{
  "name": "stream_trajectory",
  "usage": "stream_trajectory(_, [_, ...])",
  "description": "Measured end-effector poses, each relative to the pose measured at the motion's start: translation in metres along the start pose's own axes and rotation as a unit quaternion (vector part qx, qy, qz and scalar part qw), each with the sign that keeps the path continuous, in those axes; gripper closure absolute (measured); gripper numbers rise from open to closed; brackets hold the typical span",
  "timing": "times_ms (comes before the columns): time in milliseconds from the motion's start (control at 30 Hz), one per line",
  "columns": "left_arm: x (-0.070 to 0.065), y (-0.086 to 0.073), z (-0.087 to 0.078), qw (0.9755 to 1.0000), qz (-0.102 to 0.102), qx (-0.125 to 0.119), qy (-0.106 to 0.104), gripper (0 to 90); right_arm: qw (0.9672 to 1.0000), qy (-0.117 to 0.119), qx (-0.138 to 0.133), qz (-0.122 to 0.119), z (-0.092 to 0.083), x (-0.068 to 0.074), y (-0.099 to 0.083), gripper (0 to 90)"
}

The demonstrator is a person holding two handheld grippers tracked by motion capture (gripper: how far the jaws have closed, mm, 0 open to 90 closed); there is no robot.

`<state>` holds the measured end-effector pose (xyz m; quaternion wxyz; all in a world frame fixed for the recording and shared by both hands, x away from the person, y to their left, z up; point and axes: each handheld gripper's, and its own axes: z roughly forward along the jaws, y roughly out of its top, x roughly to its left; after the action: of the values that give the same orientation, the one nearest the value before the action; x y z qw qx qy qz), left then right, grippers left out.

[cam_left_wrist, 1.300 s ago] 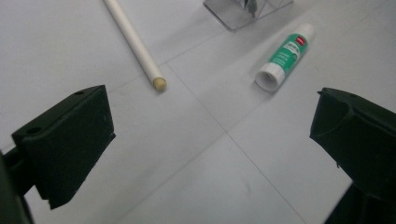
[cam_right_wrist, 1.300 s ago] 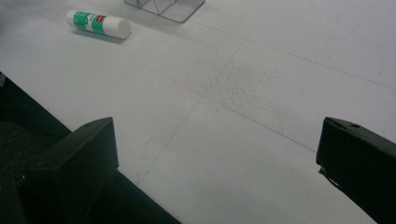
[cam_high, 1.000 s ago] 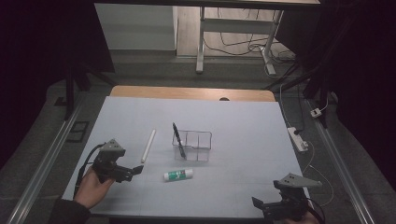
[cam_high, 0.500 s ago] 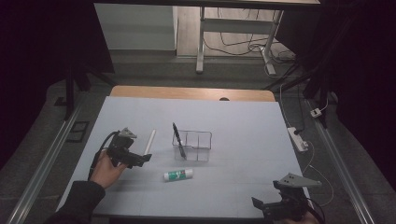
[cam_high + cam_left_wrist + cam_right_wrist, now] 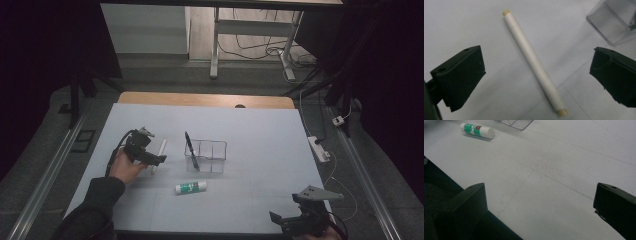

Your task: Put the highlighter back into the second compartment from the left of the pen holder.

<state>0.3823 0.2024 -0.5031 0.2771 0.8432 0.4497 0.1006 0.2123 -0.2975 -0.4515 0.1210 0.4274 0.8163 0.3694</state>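
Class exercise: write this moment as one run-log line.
left gripper: open, jaws either side of white pen, no contact | right gripper: open, idle at table's near edge | glue stick: lying flat | clear organiser: holds black pen

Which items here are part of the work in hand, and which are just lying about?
In hand:
- left gripper, jaws open over the pen
- white pen, flat on the table
- clear organizer, probably the destination

Lying about:
- glue stick
- black pen leaning in the organizer
- right gripper, open at the near edge
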Motion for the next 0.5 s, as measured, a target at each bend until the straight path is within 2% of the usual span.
stream_trajectory(167, [0.006, 0.01, 0.012, 0.9999, -0.002, 0.015, 0.007, 0.0, 1.0, 0.0, 0.003, -0.003, 0.0, 0.0, 0.0, 0.0])
stream_trajectory(333, [0.012, 0.018, 0.021, 0.9996, -0.012, 0.024, 0.006, 2.5, 1.0, 0.0, 0.006, -0.004, 0.001, 0.001, 0.0, 0.0])
stream_trajectory(500, [0.014, 0.025, 0.031, 0.9987, -0.013, 0.048, 0.009, 11.4, 1.0, 0.0, 0.007, -0.004, 0.001, 0.001, 0.0, 0.0])
